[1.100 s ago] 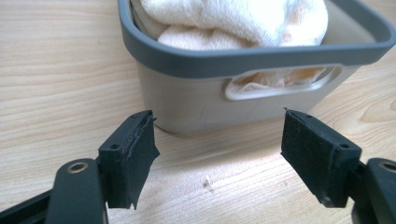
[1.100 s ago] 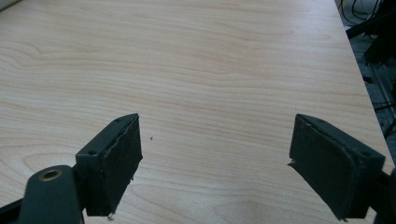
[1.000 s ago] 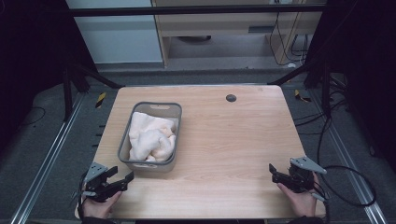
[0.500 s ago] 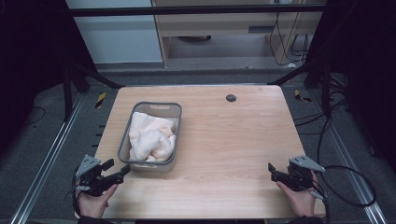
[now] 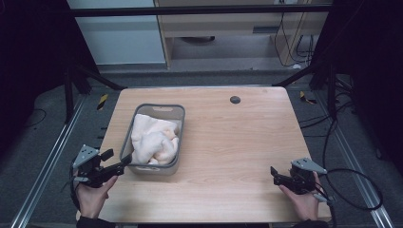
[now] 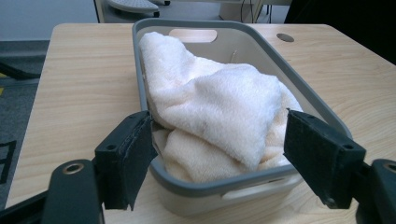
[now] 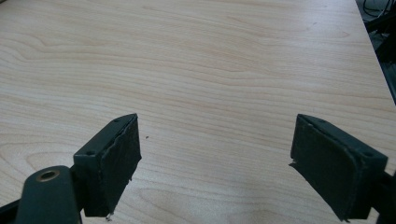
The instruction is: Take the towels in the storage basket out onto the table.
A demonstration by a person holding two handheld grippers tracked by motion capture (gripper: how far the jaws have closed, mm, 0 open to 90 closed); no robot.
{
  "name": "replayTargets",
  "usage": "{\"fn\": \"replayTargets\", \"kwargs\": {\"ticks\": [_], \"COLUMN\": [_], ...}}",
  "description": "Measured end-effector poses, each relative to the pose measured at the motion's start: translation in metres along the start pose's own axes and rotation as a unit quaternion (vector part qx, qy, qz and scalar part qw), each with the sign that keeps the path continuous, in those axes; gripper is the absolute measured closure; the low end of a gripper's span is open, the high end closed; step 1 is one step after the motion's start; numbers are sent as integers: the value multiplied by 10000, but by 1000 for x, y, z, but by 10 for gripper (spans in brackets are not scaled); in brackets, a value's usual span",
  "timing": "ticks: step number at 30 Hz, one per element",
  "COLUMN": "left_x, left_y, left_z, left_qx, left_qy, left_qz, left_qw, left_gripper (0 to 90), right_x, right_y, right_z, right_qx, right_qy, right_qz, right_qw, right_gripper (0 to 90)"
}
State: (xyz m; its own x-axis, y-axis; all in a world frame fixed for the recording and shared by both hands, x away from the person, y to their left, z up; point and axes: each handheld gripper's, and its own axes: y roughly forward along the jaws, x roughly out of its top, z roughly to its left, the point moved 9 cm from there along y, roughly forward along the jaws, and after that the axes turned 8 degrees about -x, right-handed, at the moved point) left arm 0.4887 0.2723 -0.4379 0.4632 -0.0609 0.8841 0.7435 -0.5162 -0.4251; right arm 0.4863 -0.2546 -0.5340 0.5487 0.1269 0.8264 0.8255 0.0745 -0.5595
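A grey plastic basket (image 5: 177, 114) stands on the left half of the wooden table (image 5: 237, 142), with a crumpled cream towel (image 5: 152, 140) inside. My left gripper (image 5: 118, 160) hovers at the basket's near left corner, open, and its jaws have just been opening a little. In the left gripper view the jaws of the left gripper (image 6: 218, 116) stand wide on either side of the basket's (image 6: 299, 79) near end and touch neither it nor the towel (image 6: 219, 88). My right gripper (image 5: 275, 175) is open at the near right corner. The right gripper (image 7: 215, 123) has bare wood between its jaws.
A dark round hole (image 5: 235, 99) sits in the tabletop near its far edge. Metal frame rails (image 5: 47, 161) run along both sides of the table. A black cable (image 5: 351, 190) loops on the floor at the right. The wood right of the basket is bare.
My left gripper has lifted and shifted a little to the left, and now points at the basket's near left corner. The right gripper has stayed where it was.
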Motion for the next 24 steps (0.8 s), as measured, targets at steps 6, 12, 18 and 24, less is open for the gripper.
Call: {"fn": "replayTargets", "kwargs": {"ticks": [6, 12, 18, 24], "left_x": [13, 22, 28, 35], "left_y": [7, 13, 24, 35], "left_z": [-4, -8, -11, -18], "left_qx": [-67, -145, -217, -292], "left_qy": [70, 150, 197, 349], "left_qz": [55, 115, 243, 447], "left_qw": [9999, 9997, 9993, 9980], "left_gripper": [228, 217, 211, 204], "right_x": [0, 1, 1, 1], "right_y": [0, -1, 0, 0], "right_z": [2, 2, 2, 2], "right_qx": [18, 28, 34, 34], "right_qy": [-22, -17, -23, -22], "right_qz": [-3, -18, 9, 13], "right_qw": [10000, 10000, 10000, 10000], "right_gripper": [154, 151, 148, 146]}}
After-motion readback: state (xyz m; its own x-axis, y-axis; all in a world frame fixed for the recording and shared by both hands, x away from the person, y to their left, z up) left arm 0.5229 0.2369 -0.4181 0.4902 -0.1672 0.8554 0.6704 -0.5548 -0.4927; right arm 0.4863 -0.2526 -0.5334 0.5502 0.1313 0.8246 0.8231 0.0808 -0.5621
